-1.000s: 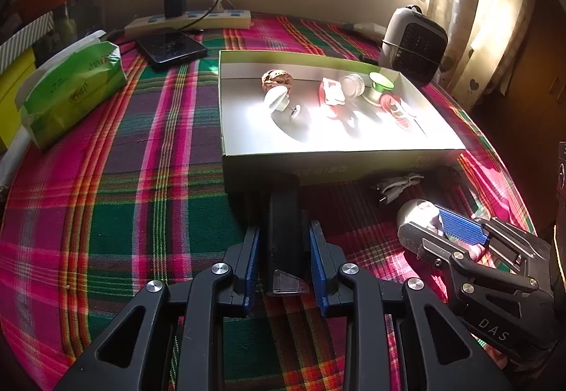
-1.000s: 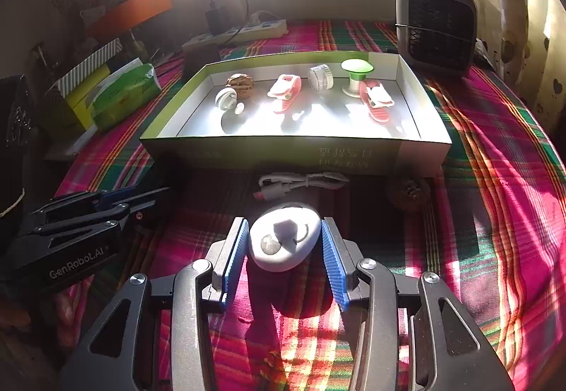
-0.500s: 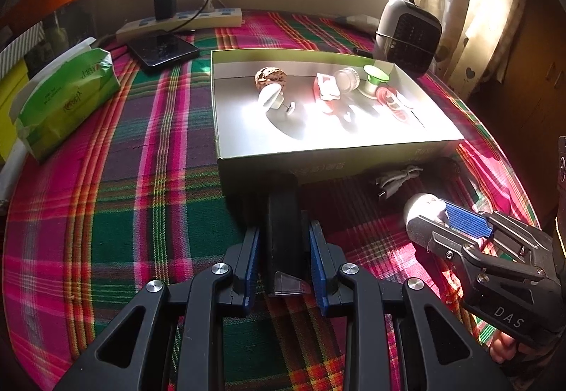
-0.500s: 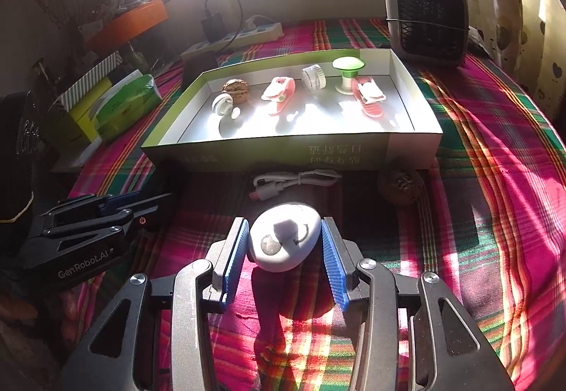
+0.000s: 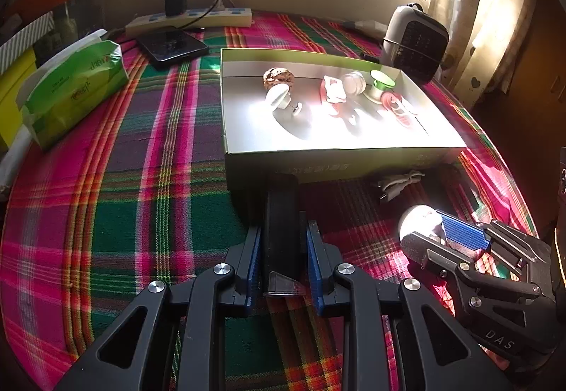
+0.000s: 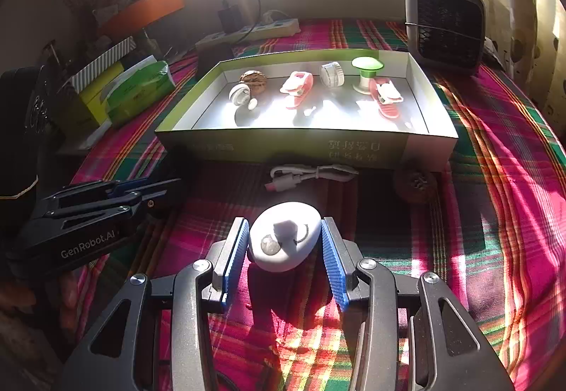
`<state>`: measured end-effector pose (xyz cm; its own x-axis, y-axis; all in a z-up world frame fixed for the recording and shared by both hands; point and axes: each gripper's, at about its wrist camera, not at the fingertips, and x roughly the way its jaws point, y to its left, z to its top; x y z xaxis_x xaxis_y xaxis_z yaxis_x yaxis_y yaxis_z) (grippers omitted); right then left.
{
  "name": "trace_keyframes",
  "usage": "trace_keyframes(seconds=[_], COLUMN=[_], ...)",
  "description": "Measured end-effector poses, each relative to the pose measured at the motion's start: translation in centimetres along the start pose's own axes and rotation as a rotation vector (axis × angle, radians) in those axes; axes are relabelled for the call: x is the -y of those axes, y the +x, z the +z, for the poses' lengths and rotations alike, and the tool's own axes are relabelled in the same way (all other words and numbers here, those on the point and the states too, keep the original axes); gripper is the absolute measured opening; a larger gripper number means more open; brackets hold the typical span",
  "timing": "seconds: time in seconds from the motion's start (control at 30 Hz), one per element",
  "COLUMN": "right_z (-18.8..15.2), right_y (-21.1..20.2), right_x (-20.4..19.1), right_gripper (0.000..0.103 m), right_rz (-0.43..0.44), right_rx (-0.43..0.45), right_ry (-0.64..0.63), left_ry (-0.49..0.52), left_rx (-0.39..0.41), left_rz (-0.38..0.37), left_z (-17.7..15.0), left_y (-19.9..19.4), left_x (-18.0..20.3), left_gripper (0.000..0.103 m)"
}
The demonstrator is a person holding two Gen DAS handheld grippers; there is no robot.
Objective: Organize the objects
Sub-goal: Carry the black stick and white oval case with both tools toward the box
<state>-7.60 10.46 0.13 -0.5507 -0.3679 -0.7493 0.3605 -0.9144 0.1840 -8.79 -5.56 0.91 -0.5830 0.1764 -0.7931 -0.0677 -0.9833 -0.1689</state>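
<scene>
Two handheld grippers pause short of a shallow cardboard box [image 6: 429, 143] on a plaid-covered surface [image 5: 116, 200], each already loaded. The right gripper [image 6: 286, 251] has its jaws clenched on a white oval gadget [image 6: 283, 235], whose long axis runs crosswise between the blue pads [image 6: 332, 260], and it sits just short of the box's near wall, the open tray lying straight ahead beyond it. The left gripper [image 5: 281, 265] clamps a slim black bar [image 5: 281, 221], long axis pointing forward along the jaws, its far end almost touching the box's near wall toward the left corner. Inside the box a walnut [image 6: 253, 77], two pink clips, a white reel and a green-capped stand line the far wall, leaving the near half bare (the likeliest landing spot, by the look of it). A white cable [image 6: 311, 175] and another walnut [image 6: 414, 184] lie on the cloth just outside the box's near wall. Both loads must clear that wall; the left looks marginally nearer.
</scene>
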Motion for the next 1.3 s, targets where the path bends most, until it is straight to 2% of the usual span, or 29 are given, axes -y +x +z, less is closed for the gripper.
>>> trace_keyframes(seconds=[0.6,1.3], right_z=[0.0,2.7], right_y=[-0.7,-2.8], right_x=[-0.2,0.5], right_gripper=[0.043,0.043], right_rz=[0.025,0.019], right_rx=[0.02,0.097], right_ry=[-0.022,-0.033], left_ry=[-0.015,-0.017], left_rx=[0.025,0.087], left_rz=[0.012,-0.012], left_z=[-0.3,1.8], left_y=[-1.6,-3.6], left_x=[0.2,1.3], left_gripper=[0.021,0.021])
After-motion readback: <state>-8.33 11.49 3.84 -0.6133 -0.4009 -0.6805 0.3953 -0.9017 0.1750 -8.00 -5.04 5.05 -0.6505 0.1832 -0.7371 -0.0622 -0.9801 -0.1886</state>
